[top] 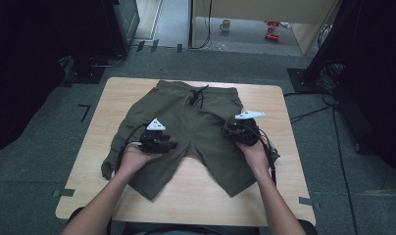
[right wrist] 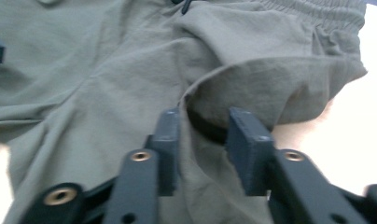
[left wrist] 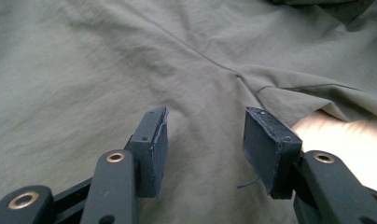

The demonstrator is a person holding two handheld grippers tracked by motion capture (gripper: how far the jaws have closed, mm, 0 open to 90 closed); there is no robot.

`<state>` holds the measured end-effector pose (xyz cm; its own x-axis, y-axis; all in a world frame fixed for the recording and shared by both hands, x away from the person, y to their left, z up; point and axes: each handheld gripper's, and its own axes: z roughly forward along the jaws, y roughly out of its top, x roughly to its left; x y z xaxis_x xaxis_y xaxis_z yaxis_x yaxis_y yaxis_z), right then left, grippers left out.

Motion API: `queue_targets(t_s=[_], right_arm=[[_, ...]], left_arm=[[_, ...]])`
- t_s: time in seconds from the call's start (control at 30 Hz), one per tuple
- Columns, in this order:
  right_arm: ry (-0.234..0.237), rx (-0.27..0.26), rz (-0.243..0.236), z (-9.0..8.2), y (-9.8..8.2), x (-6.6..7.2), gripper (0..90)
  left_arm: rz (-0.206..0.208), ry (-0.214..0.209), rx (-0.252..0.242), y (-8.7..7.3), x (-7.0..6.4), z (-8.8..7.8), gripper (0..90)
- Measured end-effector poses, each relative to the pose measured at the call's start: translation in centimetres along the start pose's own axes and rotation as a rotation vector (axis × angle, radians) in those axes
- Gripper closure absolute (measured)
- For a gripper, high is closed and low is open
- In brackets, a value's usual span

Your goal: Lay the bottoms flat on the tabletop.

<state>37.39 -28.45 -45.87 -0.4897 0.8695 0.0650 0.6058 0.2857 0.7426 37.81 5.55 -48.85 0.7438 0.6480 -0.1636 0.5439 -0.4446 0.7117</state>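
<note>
One pair of olive-green shorts (top: pixel 186 132) lies flat on the wooden table (top: pixel 206 196), waistband toward the far edge, the two legs toward the person. One black drawstring (top: pixel 200 95) is knotted at the centre of the waistband.

Two grippers are in use, one per hand. The left gripper (top: pixel 159 142) rests over the left leg of the shorts near the crotch seam. In the left gripper view its two jaws stand apart above smooth cloth; the pads (left wrist: pixel 154 140) press on nothing, so the left gripper (left wrist: pixel 205 140) is open.

The right gripper (top: pixel 241 131) sits at the right side of the shorts near the outer seam. In the right gripper view a raised fold of cloth (right wrist: pixel 252 88) lies ahead of the jaws, which stand apart with a gap between them. The right gripper (right wrist: pixel 203 140) is open, nothing clamped.

Hard to make out: the right gripper view is blurred; whether cloth touches the right-hand pad cannot be told. The left hem curls over at the table's left side. Both forearms are cut off at the lower frame edge.
</note>
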Motion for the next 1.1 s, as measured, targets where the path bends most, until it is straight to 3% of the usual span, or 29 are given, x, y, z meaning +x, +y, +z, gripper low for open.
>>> queue_targets(t_s=[0.1, 0.17, 0.23, 0.3, 0.33, 0.37, 0.4, 0.43, 0.6, 0.7, 0.9, 1.1], right_arm=[[-0.027, 0.009, -0.014, 0.3, 0.5, -0.5, 84.3], [-0.037, 0.013, -0.006, 0.1, 0.7, -1.1, 88.0], [-0.043, 0.012, 0.002, 0.0, 0.7, -1.6, 88.5], [-0.06, 0.007, 0.065, -0.7, 0.5, -3.6, 88.7], [-0.06, 0.007, 0.065, -0.7, 0.5, -3.6, 88.7], [-0.068, 0.005, 0.077, -0.9, 0.3, -4.1, 88.7], [-0.091, 0.012, 0.105, -1.2, -0.1, -5.4, 88.6], [-0.091, 0.012, 0.105, -1.2, -0.1, -5.4, 88.6], [-0.14, 0.072, 0.191, -1.1, -2.1, -8.9, 87.9], [-0.154, 0.102, 0.21, -0.6, -3.3, -9.8, 85.9], [-0.155, 0.156, 0.216, -0.3, -4.9, -9.7, 86.4], [-0.155, 0.182, 0.168, -1.4, -6.1, -8.2, 86.5]], left_arm=[[-0.006, 0.002, 0.022, -0.1, 0.4, 0.0, 50.3], [-0.015, 0.003, 0.025, -0.2, 0.7, 0.0, 49.9], [-0.022, 0.002, 0.021, -0.3, 0.8, 0.0, 49.8], [-0.03, 0.005, 0.023, -0.4, 1.0, 0.0, 49.4], [-0.03, 0.005, 0.023, -0.4, 1.0, 0.0, 49.3], [-0.03, 0.004, 0.027, -0.5, 1.1, 0.0, 49.3], [-0.034, 0.004, 0.026, -0.5, 1.2, 0.0, 49.2], [-0.039, 0.002, 0.028, -0.5, 1.2, 0.0, 49.2], [-0.039, -0.003, 0.035, -0.7, 1.2, 0.2, 48.8], [-0.033, -0.008, 0.05, -0.8, 1.1, 0.4, 48.1], [-0.029, -0.01, 0.062, -1.4, 0.9, 0.6, 47.2], [-0.031, -0.016, 0.056, -1.7, 0.6, 0.5, 46.7]])
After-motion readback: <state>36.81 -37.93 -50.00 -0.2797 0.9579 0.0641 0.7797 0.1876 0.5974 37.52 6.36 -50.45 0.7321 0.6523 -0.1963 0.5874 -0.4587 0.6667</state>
